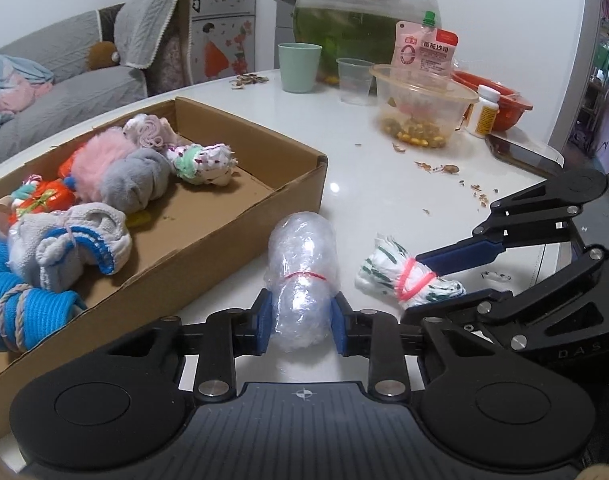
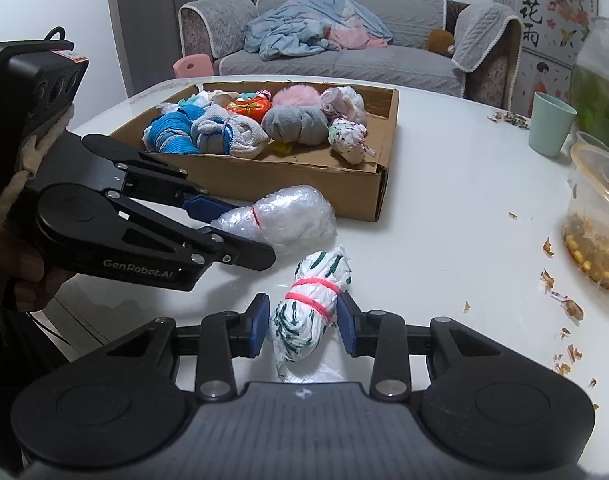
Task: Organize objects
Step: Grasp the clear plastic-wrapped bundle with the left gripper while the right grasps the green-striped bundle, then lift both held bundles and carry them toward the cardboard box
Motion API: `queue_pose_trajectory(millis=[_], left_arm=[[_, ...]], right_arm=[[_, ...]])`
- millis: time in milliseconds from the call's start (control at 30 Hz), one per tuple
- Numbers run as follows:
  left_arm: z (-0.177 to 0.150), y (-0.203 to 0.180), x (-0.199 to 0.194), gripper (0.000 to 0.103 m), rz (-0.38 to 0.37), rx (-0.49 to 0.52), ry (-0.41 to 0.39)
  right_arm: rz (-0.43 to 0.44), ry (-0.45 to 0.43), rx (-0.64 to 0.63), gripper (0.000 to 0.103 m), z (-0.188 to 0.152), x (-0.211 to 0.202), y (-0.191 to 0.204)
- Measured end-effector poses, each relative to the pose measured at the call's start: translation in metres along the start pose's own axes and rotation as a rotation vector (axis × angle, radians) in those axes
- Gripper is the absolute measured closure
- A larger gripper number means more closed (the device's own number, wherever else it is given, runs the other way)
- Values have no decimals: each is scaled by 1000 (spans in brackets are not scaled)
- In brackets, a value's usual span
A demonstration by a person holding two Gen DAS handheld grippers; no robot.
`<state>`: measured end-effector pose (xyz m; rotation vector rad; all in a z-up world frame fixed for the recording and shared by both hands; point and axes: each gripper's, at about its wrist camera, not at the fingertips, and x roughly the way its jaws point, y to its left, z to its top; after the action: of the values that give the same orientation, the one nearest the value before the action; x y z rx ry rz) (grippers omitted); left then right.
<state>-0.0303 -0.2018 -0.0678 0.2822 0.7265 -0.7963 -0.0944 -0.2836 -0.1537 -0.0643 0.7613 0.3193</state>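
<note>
On the white surface [image 1: 384, 168], just beside the cardboard box [image 1: 240, 216] of rolled socks, the left gripper [image 1: 302, 322] had its blue fingers [image 1: 264, 320] clenched on a clear plastic bundle [image 1: 302, 280] tied with a red band. Close to its right, the right gripper [image 2: 302, 328] held a green-and-white plastic bundle [image 2: 308, 312], pink-banded, lying lengthwise between its fingers [image 2: 346, 324], both pads pressing its sides

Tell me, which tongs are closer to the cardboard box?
Left. The left tongs grip the clear plastic bundle beside the cardboard box; the right tongs sit farther out, around the green-striped bundle.
</note>
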Motion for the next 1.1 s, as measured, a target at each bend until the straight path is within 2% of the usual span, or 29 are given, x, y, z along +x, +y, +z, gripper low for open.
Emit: queue_pose_trajectory(millis=[200,600,800,1100], left_arm=[[-5,-1,-18,70,30,-16,-2],[-32,16,-62,70,187,-69,-7],[-45,25,-71,70,224,-104,1],[-54,26,-82,70,280,-88,5]], right_arm=[[6,-3,-8,70,1,1,0],[2,18,-33,71,2,8,7],[1,26,-45,71,2,10,10],[7,30,-53,71,3,11,13]])
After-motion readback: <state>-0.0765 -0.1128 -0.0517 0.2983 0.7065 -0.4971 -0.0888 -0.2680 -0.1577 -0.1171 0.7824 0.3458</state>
